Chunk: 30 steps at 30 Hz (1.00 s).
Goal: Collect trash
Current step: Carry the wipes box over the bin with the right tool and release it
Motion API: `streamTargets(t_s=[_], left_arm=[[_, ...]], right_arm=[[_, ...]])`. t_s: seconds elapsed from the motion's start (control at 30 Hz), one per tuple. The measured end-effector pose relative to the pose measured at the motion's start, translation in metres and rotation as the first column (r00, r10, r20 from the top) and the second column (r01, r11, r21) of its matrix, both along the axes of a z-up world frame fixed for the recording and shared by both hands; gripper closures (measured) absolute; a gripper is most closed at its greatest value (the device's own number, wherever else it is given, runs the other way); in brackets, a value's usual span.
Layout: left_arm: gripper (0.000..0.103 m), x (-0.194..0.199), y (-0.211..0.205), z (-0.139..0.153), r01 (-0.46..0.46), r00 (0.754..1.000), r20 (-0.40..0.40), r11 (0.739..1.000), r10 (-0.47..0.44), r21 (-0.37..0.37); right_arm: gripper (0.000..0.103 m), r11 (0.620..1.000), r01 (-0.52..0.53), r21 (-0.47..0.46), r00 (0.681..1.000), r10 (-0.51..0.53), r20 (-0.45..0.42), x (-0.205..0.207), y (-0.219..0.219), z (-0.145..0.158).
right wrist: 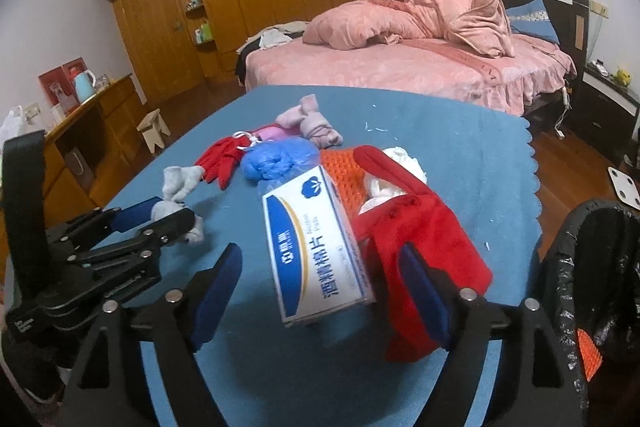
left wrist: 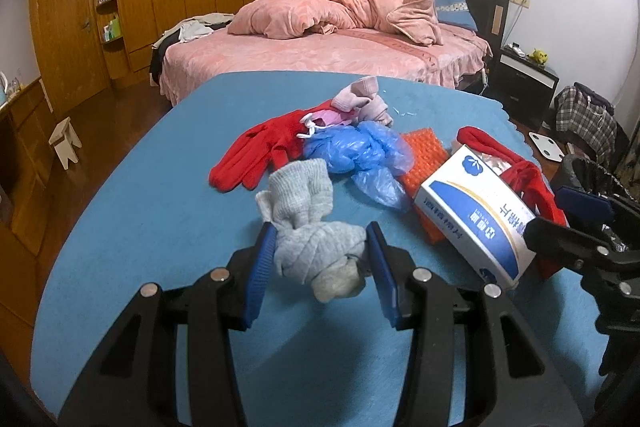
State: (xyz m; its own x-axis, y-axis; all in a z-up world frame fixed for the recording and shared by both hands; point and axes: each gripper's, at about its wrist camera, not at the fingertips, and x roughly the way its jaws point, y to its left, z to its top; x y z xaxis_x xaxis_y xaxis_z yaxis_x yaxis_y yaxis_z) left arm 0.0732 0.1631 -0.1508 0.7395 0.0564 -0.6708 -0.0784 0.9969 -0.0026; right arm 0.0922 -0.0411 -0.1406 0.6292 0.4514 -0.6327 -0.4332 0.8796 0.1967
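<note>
I am pinching a knotted grey knit sock (left wrist: 316, 259) between the blue pads of my left gripper (left wrist: 320, 267), holding it just above the blue tablecloth (left wrist: 160, 227). My right gripper (right wrist: 320, 291) is standing spread wide around the near end of a white-and-blue cardboard box (right wrist: 316, 247), its pads clear of the box. The box is leaning on a red knit glove (right wrist: 432, 247) and an orange mesh pad (right wrist: 340, 175). A black-lined trash bin (right wrist: 600, 267) is sitting just beside the table's right edge.
</note>
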Motion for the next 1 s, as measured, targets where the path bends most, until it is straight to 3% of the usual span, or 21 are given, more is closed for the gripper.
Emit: streamTargets(t_s=[0.3,0.47,0.9,1.0], left_arm=[[0.058,-0.011,0.007,-0.009,-0.014,1.000,-0.023,1.000,0.014,-0.009],[0.058,-0.011,0.013,-0.011,-0.029,0.999,-0.028,0.999,0.029,-0.013],[0.058,-0.009,0.022,-0.013,-0.054,0.998,-0.037,0.998,0.053,-0.026],[0.058,-0.009,0.024,-0.012,-0.059,0.998,-0.035,0.998,0.058,-0.025]], right_arm=[[0.029,0.999,-0.037,-0.002,0.999,0.037,0.022,-0.004,0.007,-0.003],[0.035,0.999,-0.038,-0.016,0.999,0.038,-0.028,0.004,0.011,-0.019],[0.035,0.997,-0.061,-0.044,0.994,0.056,-0.088,0.017,0.027,-0.039],[0.040,0.998,-0.062,-0.031,0.993,0.058,-0.107,0.020,0.026,-0.040]])
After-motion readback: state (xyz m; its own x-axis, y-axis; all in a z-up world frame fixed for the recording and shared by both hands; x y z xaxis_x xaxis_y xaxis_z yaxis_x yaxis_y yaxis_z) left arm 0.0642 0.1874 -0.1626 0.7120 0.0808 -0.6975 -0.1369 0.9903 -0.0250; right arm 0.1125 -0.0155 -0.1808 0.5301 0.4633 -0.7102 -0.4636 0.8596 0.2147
